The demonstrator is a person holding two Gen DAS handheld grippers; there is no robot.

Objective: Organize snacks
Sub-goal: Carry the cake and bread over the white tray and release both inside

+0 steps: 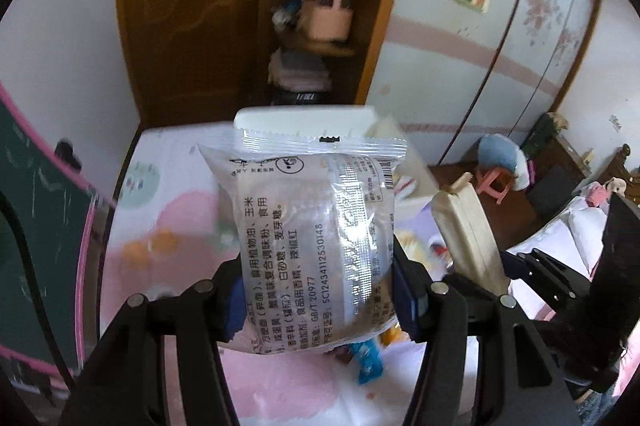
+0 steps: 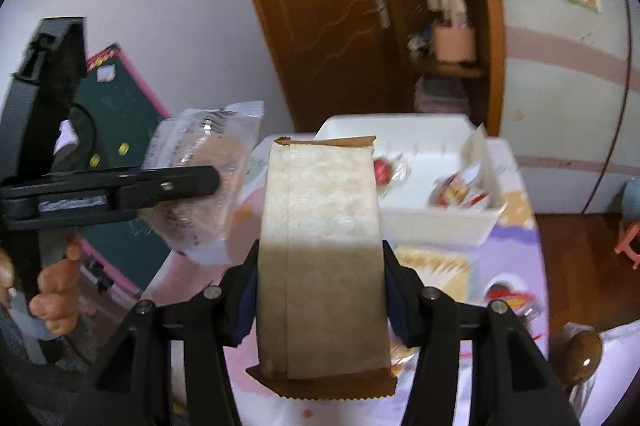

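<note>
While the left gripper (image 1: 318,290) clamps a clear packet (image 1: 312,238), right gripper (image 2: 318,292) jaws pinch a tan packet (image 2: 320,250).

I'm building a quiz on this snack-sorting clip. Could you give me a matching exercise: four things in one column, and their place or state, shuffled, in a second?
Things:
1. clear snack packet
2. tan paper packet
3. white bin
4. blue wrapped snack

Places or states:
A. lying on the table under the left gripper
B. clamped in the right gripper
C. standing on the table, a few snacks inside
D. clamped in the left gripper

Pairs: 1-D, 2-B, 3-C, 4-A
</note>
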